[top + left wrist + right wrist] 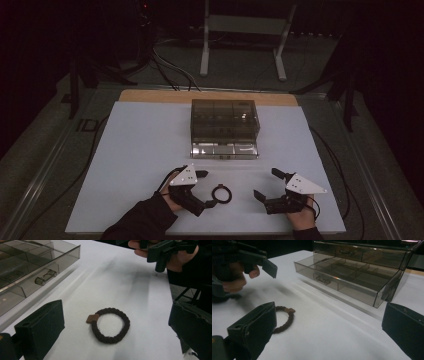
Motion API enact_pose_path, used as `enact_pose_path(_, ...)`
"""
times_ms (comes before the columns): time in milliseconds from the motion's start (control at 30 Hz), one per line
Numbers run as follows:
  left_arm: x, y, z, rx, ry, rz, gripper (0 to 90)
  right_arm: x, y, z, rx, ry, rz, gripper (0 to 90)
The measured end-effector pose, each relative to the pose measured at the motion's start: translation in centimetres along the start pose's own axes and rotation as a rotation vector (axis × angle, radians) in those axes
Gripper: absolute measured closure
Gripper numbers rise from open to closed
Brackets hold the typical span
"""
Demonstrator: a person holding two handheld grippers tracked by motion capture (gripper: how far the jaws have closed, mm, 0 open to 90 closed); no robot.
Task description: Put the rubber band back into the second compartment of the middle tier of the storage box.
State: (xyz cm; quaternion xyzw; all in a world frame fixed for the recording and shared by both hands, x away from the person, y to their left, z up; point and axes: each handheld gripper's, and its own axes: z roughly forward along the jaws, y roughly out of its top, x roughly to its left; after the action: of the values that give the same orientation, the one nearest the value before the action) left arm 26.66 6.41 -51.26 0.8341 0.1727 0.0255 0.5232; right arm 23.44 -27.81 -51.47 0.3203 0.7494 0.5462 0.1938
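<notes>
Two black two-jaw grippers rest low over a white tabletop, each held in a person's hand. At the left, the left gripper has its jaws spread wide with nothing between the pads; in the left gripper view its two black jaws stand far apart at either side of the frame. Just to its right lies a dark brown braided hair-tie ring with a small brown tag, flat on the white surface between the two grippers. In the left gripper view the ring sits ahead of the open jaws, touching neither. Farther right, the right gripper also has its jaws parted and empty, well apart from the ring. Beyond all three, toward the far edge, stands a smoky transparent plastic drawer box, its lowest drawer pulled out, showing divided compartments and a small clear handle.
</notes>
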Motion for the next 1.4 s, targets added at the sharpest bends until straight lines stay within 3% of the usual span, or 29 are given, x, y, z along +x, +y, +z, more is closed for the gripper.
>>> enact_pose_path(167,0.3,0.3,0.6,0.046,-0.014,-0.032,3.8,0.0,0.0,0.0,0.001,0.002,-0.001,0.0)
enact_pose_path(267,0.3,0.3,1.1,0.068,-0.012,-0.019,5.4,0.1,0.0,0.0,0.0,0.003,-0.005,0.0)
enact_pose_path(433,0.0,0.3,1.9,0.13,0.037,-0.003,13.5,0.0,0.0,0.0,0.0,0.003,-0.004,0.0)
enact_pose_path(633,0.1,0.2,2.7,0.198,0.066,-0.009,23.4,0.0,0.0,0.0,0.002,0.004,-0.002,0.0)
enact_pose_path(967,0.2,-0.1,3.3,0.244,0.128,-0.001,47.4,0.1,0.0,0.0,0.001,0.01,0.0,0.0)
enact_pose_path(1400,0.5,-0.1,4.1,0.283,0.138,0.006,69.7,0.2,0.0,0.0,0.002,0.013,-0.004,0.0)
